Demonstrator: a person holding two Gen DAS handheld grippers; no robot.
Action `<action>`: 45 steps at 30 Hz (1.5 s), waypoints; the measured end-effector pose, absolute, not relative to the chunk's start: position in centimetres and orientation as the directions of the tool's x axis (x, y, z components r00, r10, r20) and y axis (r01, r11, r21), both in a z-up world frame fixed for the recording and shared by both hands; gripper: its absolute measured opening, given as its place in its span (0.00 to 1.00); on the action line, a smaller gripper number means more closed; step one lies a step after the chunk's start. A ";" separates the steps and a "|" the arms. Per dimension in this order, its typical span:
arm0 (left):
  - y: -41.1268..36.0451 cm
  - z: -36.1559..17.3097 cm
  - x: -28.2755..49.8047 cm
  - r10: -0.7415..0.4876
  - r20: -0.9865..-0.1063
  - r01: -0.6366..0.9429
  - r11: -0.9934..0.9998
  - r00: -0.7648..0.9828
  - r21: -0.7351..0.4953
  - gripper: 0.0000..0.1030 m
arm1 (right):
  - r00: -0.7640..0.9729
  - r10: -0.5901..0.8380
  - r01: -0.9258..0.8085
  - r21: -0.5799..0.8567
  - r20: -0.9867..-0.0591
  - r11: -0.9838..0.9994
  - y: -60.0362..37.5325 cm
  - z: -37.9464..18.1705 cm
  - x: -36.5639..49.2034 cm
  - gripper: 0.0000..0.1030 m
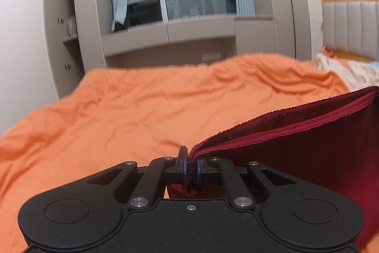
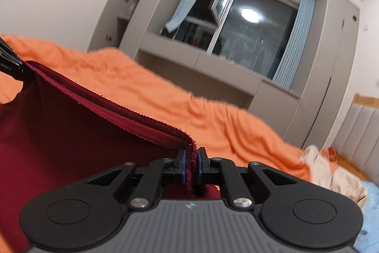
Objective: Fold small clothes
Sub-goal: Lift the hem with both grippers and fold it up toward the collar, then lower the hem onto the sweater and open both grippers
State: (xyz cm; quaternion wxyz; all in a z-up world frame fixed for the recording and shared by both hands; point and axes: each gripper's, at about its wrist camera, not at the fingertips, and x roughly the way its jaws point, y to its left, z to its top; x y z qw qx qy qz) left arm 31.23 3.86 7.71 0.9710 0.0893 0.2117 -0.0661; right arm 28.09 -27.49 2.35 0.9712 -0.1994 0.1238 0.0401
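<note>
Claws both clamped on the dark red garment (image 1: 308, 146), left claw (image 1: 191, 166) and right claw (image 2: 191, 164): keep its edge taut, lower evenly onto the orange bed (image 1: 118, 106).

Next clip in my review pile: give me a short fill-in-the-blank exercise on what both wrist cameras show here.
1. Both grippers are shut on the edge of a dark ______ garment.
2. The bed cover beneath the garment is ______.
3. The left gripper and the right gripper hold the cloth stretched ______ them.
4. Behind the bed, the window reflects a round ceiling ______.

Missing words: red; orange; between; light
</note>
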 end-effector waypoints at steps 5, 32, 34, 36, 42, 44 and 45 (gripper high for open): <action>3.5 3.9 36.5 -0.064 -0.514 0.169 0.972 0.855 0.161 0.07 | 0.940 0.016 -0.154 -0.381 -0.342 0.912 -26.8 -1.1 32.1 0.11; 11.0 -2.2 41.3 0.007 -0.709 -0.042 0.999 0.705 -0.032 0.82 | 0.848 -0.168 -0.058 -0.403 -0.502 0.913 -29.9 -7.1 35.5 1.00; 12.0 -2.3 41.4 -0.019 -0.718 -0.070 0.993 0.696 -0.095 0.82 | 0.855 -0.181 -0.041 -0.412 -0.486 0.910 -29.9 -6.6 34.9 1.00; 13.0 -1.7 40.9 -0.047 -0.698 -0.082 0.985 0.714 -0.150 0.84 | 0.864 -0.186 -0.028 -0.413 -0.467 0.910 -30.0 -5.7 34.0 1.00; 14.5 1.5 38.2 -0.015 -0.619 -0.109 0.981 0.785 -0.161 0.99 | 0.892 -0.184 0.009 -0.392 -0.412 0.920 -29.3 -3.3 30.2 1.00; 15.1 1.9 36.9 -0.001 -0.602 -0.125 0.978 0.798 -0.168 0.99 | 0.898 -0.204 0.028 -0.412 -0.390 0.911 -28.7 -2.9 29.0 1.00; 15.4 1.8 36.2 0.003 -0.599 -0.136 0.975 0.801 -0.177 0.99 | 0.901 -0.201 0.032 -0.403 -0.385 0.915 -28.4 -2.8 28.3 1.00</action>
